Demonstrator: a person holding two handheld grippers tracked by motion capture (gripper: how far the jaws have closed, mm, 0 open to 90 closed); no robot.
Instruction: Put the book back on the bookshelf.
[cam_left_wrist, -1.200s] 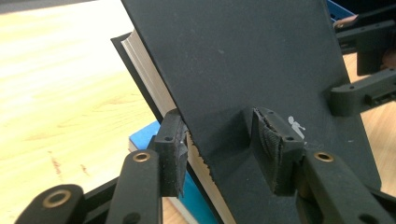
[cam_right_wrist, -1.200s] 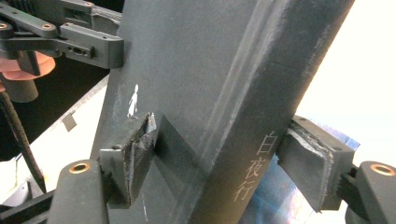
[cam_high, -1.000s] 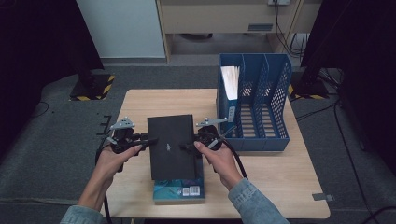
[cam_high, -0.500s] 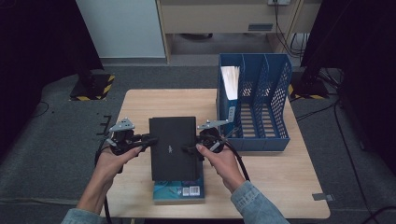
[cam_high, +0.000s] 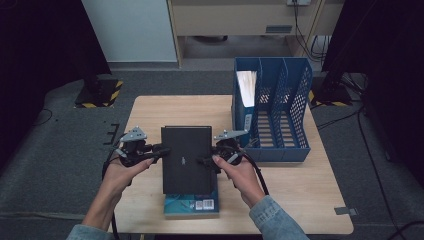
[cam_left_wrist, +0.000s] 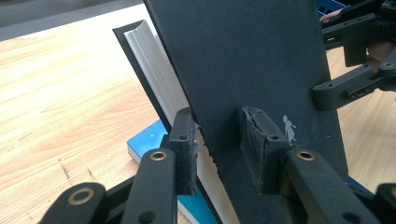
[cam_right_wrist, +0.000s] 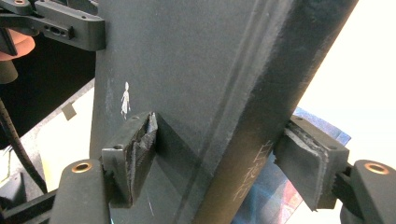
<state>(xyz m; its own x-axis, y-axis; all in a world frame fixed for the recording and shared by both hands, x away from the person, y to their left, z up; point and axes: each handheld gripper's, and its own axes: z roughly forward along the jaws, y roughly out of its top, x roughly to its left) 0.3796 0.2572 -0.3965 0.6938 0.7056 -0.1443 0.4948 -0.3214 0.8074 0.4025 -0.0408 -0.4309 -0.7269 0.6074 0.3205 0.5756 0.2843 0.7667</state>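
The fingers (cam_left_wrist: 261, 140) of the left gripper (cam_high: 134, 149) are closed on the page edge of a black book (cam_high: 187, 159), one pad pressed on the front cover and the other on the pages behind it. The fingers (cam_right_wrist: 133, 154) of the right gripper (cam_high: 227, 150) clamp the same book at its spine side, one pad on the cover and the other behind the spine.

The wooden bench (cam_high: 165, 107) carries everything. At its far right stands a blue file rack (cam_high: 280, 120) with perforated dividers; white papers (cam_high: 246, 82) stand in its leftmost slot, and the right gripper sits just beside the rack's near left corner.

The black book is held between the two grippers over the middle of the bench, lifted off it and tilted, its cover facing up toward the high view. A small white figure (cam_left_wrist: 288, 127) is printed on the cover.

Beneath it a blue book (cam_high: 192, 206) lies flat on the bench, its near end with a barcode label (cam_high: 206, 204) showing past the black book's lower edge.
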